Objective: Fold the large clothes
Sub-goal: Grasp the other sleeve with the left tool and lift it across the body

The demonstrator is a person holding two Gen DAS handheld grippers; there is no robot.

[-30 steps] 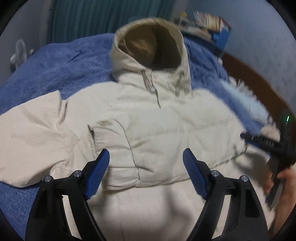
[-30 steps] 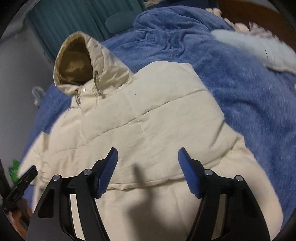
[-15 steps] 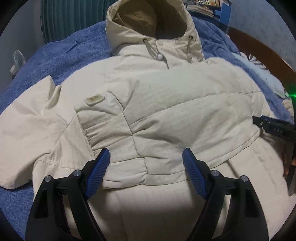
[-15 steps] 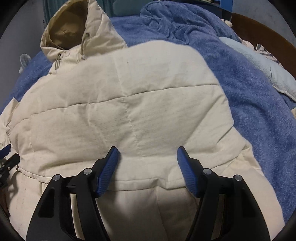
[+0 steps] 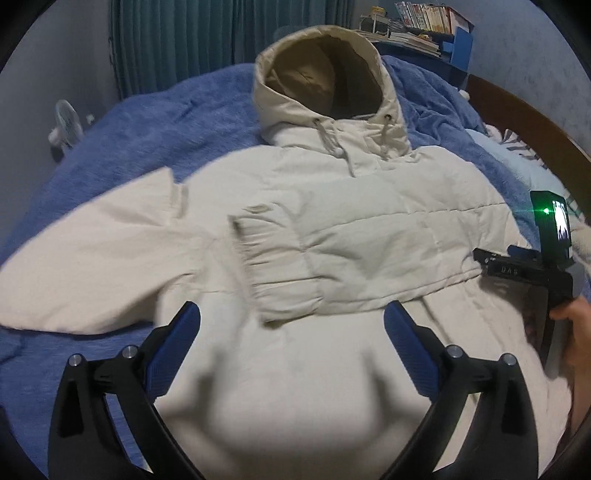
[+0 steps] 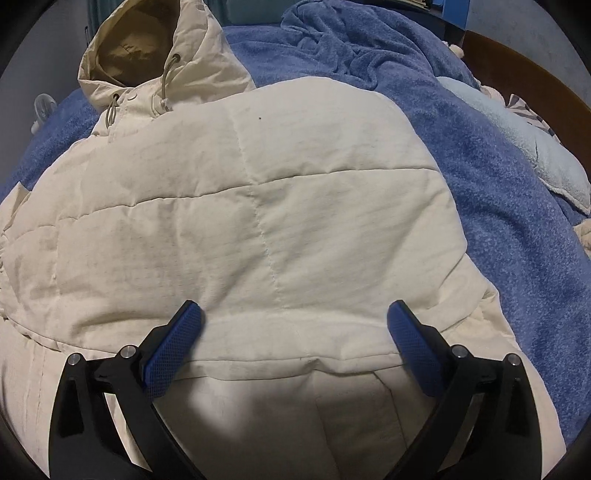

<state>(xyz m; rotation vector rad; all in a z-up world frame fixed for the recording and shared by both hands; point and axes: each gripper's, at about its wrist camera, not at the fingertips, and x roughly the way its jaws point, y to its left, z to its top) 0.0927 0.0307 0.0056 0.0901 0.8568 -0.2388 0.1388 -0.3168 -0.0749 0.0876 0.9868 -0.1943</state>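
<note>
**On a blue-covered bed: a cream hooded jacket with two empty grippers above its lower half**

On the bed, spread over a fuzzy blue blanket (image 5: 155, 122), lies a cream quilted jacket (image 5: 351, 229) with its front facing up. It fills most of both views.

Going left to right in the left wrist view: a small white fan (image 5: 66, 120) stands at the far left beyond the bed, with teal curtains (image 5: 177, 40) behind. One sleeve (image 5: 103, 266) stretches out flat to the left over the blanket. The other sleeve is folded across the chest, and its cuff (image 5: 255, 273) ends near the middle of the body. The hood (image 5: 325, 81) sits at the top, open, showing a tan lining, with two drawcords hanging below it. Farther right are a shelf of books (image 5: 424, 18) and the curved wooden bed frame (image 5: 524, 125).

The left gripper (image 5: 291, 328) hovers over the jacket's lower half. Its jaws are opening and stand spread wide, with nothing pinched between the blue pads.

At the right edge of that view, a hand (image 5: 576, 332) holds the right gripper (image 6: 295, 325). In its own view it sits low over the folded sleeve's edge. Its jaws are also opening and spread wide, with fabric beneath them but none gripped. A pale blue cushion (image 6: 517, 140) lies on the blanket to the right.
</note>
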